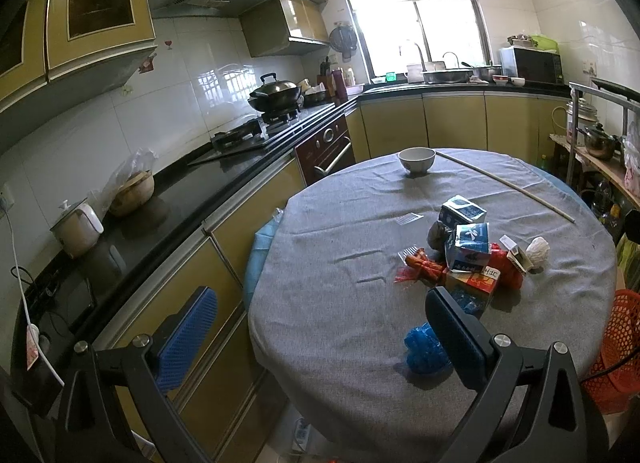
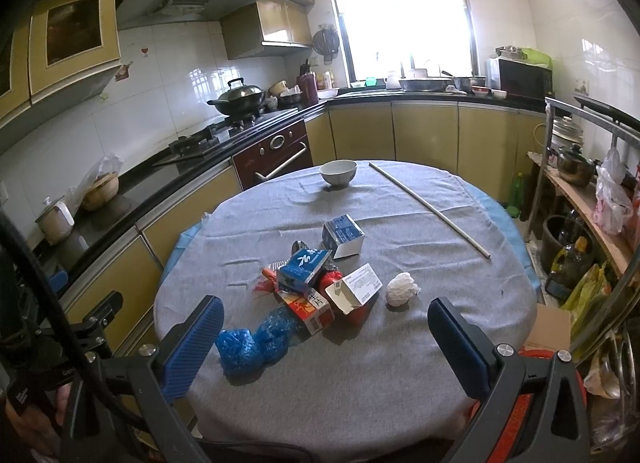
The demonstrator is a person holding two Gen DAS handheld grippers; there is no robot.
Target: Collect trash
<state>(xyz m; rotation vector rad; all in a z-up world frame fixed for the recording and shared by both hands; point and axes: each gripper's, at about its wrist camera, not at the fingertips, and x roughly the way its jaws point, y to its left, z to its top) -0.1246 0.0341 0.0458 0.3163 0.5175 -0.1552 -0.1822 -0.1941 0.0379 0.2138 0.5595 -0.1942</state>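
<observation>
A heap of trash lies on the round table's grey cloth: two blue-and-white cartons, an open white carton, an orange box, red wrappers, two crumpled blue plastic bags and a white paper ball. My right gripper hovers open over the table's near edge, with the blue bags just ahead of its left finger. Left of the heap, my left gripper is also open and empty; a blue bag lies beside its right finger.
A white bowl and a long thin stick lie on the far side of the table. A red mesh basket stands low at the table's right. Kitchen counter with a stove runs along the left; cluttered shelves stand at right.
</observation>
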